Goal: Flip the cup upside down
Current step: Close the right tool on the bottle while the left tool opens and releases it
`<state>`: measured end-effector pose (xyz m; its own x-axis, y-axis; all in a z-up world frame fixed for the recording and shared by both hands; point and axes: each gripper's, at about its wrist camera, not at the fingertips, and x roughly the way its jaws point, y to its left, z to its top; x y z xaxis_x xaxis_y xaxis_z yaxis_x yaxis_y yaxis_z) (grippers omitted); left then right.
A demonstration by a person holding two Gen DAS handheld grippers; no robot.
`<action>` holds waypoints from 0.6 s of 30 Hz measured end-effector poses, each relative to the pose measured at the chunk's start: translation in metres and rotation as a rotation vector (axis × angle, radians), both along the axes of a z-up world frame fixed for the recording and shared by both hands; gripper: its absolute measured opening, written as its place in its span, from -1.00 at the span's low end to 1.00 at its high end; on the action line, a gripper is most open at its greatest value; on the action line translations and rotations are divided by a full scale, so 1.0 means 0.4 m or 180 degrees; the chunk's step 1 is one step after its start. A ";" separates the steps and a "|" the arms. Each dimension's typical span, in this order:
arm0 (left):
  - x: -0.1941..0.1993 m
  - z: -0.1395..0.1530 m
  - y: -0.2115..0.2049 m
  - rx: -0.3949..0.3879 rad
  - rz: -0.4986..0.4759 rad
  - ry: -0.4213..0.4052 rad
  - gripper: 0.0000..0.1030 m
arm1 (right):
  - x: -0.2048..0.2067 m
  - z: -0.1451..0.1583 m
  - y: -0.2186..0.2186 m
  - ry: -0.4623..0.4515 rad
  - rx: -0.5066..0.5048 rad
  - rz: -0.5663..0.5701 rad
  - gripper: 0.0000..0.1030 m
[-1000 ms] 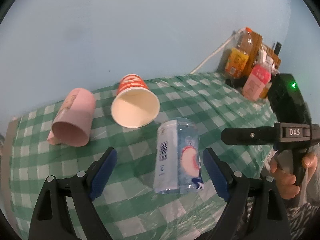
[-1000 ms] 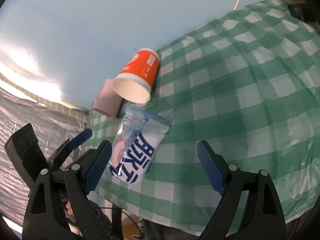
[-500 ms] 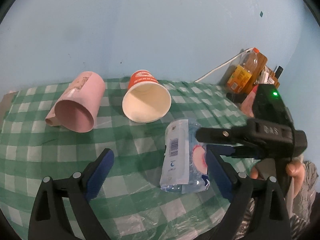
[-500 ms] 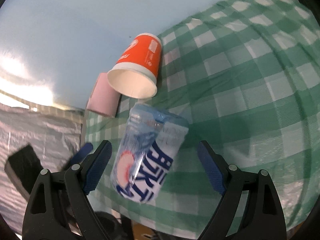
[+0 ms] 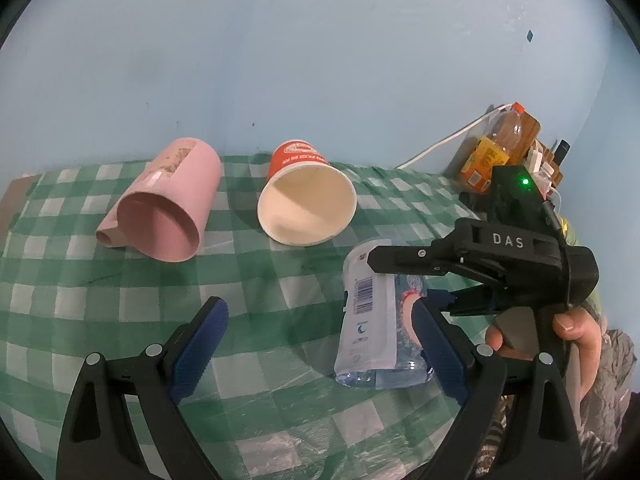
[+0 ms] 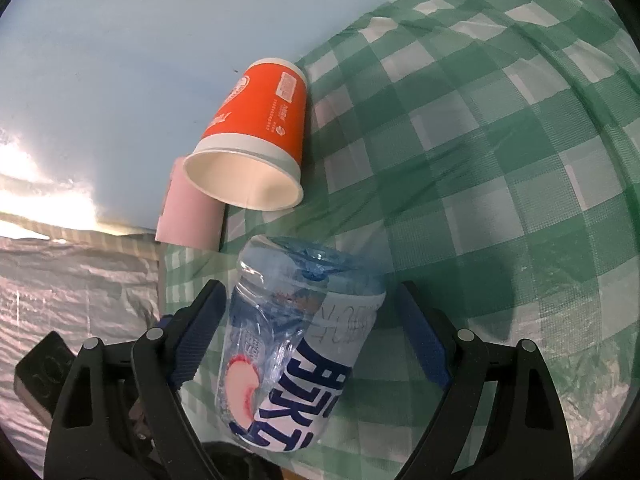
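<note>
A clear plastic cup with a blue-and-white label (image 5: 374, 320) (image 6: 296, 344) lies on its side on the green checked tablecloth (image 5: 120, 300). My right gripper (image 6: 312, 332) is open with the cup lying between its blue fingers (image 6: 420, 340); in the left wrist view it (image 5: 400, 276) reaches in over the cup from the right. My left gripper (image 5: 320, 348) is open and empty, just left of the cup, its right finger (image 5: 436, 348) close to the cup's side.
An orange paper cup (image 5: 306, 196) (image 6: 256, 144) and a pink mug (image 5: 164, 204) (image 6: 188, 208) lie on their sides behind. Bottles and a white cable (image 5: 492, 148) stand at the back right corner. The table edge is near the front.
The right gripper has moved in over the clear cup, which now lies between its fingers. The left gripper has drawn a little closer and levelled.
</note>
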<state>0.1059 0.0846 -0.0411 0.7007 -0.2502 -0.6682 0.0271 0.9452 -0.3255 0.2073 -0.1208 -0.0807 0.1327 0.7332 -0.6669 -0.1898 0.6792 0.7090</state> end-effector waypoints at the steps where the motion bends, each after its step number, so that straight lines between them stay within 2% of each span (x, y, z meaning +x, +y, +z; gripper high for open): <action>1: 0.002 -0.001 0.000 0.0000 -0.0002 0.0004 0.83 | 0.001 0.000 -0.004 0.0003 0.0021 0.0011 0.67; 4: 0.002 -0.003 0.002 -0.0005 -0.0005 0.0013 0.83 | 0.000 0.001 -0.005 -0.0015 0.0050 0.0039 0.52; 11: -0.002 0.003 0.010 -0.0016 0.0028 -0.0014 0.83 | -0.014 0.019 -0.015 -0.0232 0.0147 0.0071 0.48; 14: -0.006 0.003 0.013 -0.0031 0.0041 -0.0026 0.83 | -0.041 0.060 -0.023 -0.0580 0.0107 0.0077 0.48; 18: -0.014 0.004 0.018 -0.0022 0.0074 -0.0048 0.83 | -0.110 0.139 -0.008 -0.1342 -0.0130 0.0123 0.48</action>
